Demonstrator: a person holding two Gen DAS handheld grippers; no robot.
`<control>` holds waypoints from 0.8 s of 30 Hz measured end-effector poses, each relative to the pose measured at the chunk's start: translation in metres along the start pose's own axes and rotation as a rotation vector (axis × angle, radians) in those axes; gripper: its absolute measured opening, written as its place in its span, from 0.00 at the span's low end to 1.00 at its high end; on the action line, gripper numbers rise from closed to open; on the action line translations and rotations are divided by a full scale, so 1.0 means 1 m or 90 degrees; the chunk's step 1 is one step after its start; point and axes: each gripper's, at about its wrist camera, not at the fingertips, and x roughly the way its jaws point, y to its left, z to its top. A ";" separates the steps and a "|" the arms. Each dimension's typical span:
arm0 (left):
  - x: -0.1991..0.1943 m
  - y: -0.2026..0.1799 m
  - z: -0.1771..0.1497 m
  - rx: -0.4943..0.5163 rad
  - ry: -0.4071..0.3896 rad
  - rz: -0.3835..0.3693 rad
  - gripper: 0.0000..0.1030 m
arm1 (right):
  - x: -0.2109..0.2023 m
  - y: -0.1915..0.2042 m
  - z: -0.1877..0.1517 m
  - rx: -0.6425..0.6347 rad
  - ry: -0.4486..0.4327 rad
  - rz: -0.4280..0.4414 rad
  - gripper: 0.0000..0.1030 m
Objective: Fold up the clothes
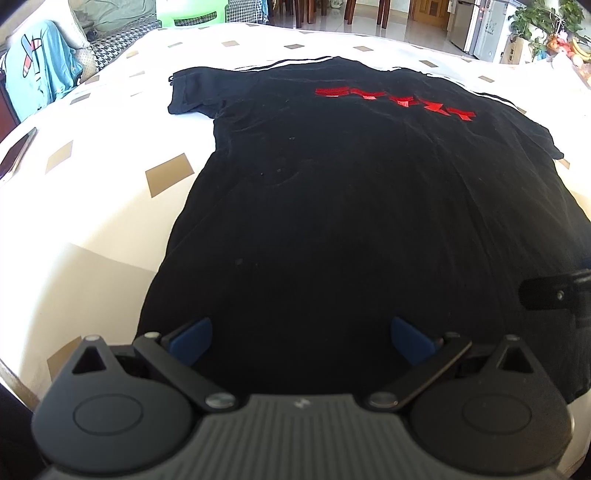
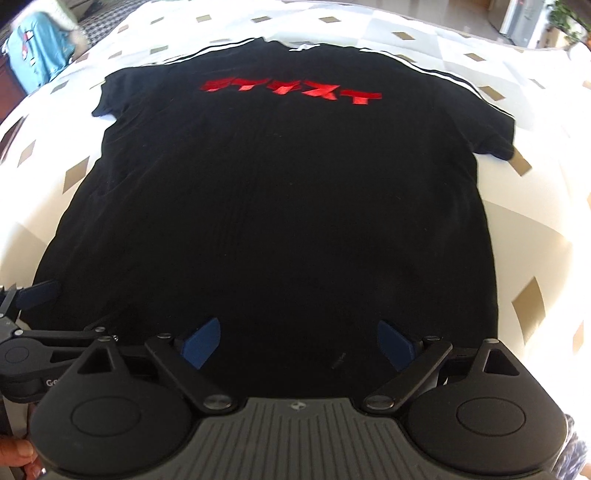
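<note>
A black T-shirt (image 1: 351,206) with red lettering and white shoulder stripes lies flat on the white table, hem toward me; it also shows in the right wrist view (image 2: 280,206). My left gripper (image 1: 301,341) is open over the hem, blue pads spread wide, holding nothing. My right gripper (image 2: 299,345) is open over the hem too, empty. The left gripper's blue fingertip (image 2: 38,293) shows at the left edge of the right wrist view. Part of the right gripper (image 1: 554,291) shows at the right edge of the left wrist view.
The table (image 1: 110,229) has a white cloth with tan diamond patches. A teal garment (image 1: 37,70) hangs at the far left beside a houndstooth seat. A fridge (image 1: 476,29), plants and fruit stand at the far right.
</note>
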 end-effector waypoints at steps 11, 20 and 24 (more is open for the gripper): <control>0.000 0.000 0.000 0.002 -0.003 -0.002 1.00 | 0.021 0.004 0.019 -0.168 0.043 0.011 0.89; 0.000 -0.001 -0.001 0.002 -0.008 -0.002 1.00 | 0.024 -0.026 0.028 -0.240 0.065 0.046 0.89; 0.001 0.000 -0.001 0.005 -0.010 -0.004 1.00 | 0.026 -0.044 0.028 -0.259 0.069 0.078 0.93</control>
